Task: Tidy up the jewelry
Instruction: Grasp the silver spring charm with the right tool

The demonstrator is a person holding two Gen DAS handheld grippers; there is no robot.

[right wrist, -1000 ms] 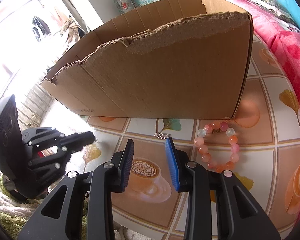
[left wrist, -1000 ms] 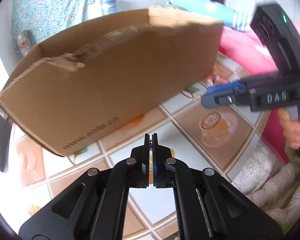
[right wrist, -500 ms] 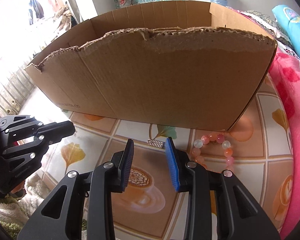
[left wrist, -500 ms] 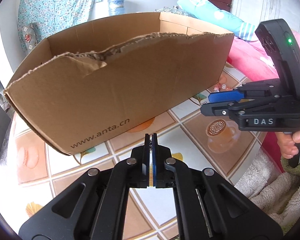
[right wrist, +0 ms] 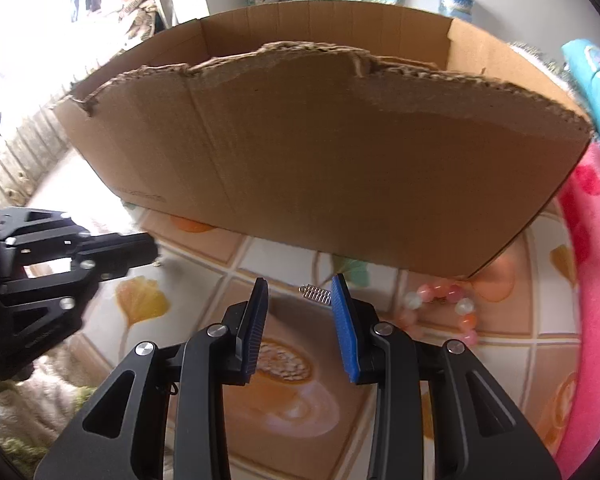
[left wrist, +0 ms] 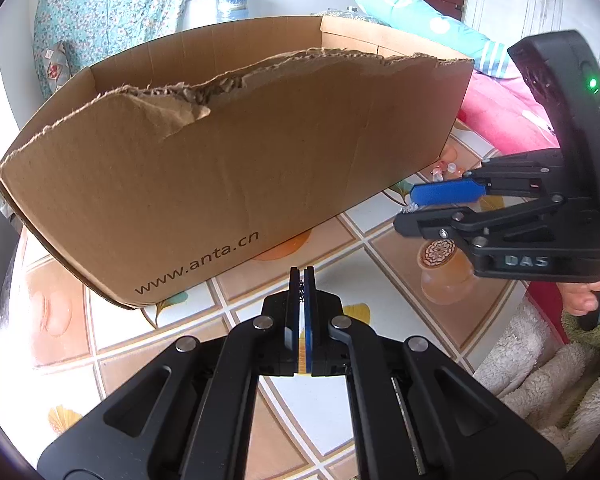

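Two claws before the torn cardboard box [left wrist: 236,168], your left claw [left wrist: 303,280] closed on a thin dark chain [left wrist: 300,289], your right claw [right wrist: 299,294] open and empty, over a small metal spring [right wrist: 315,293], bead bracelet [right wrist: 446,306] lying just beside on the table [right wrist: 204,276].

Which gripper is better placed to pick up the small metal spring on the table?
Right. The right gripper is open, with the spring just ahead of its fingertips. The left gripper is shut, pinching something thin and dark.

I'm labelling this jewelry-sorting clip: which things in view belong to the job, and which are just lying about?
Job: cardboard box; bead bracelet; small silver coil piece; thin chain pinched in left tool; right tool.
Lying about: pink blanket; water jug; fluffy towel.
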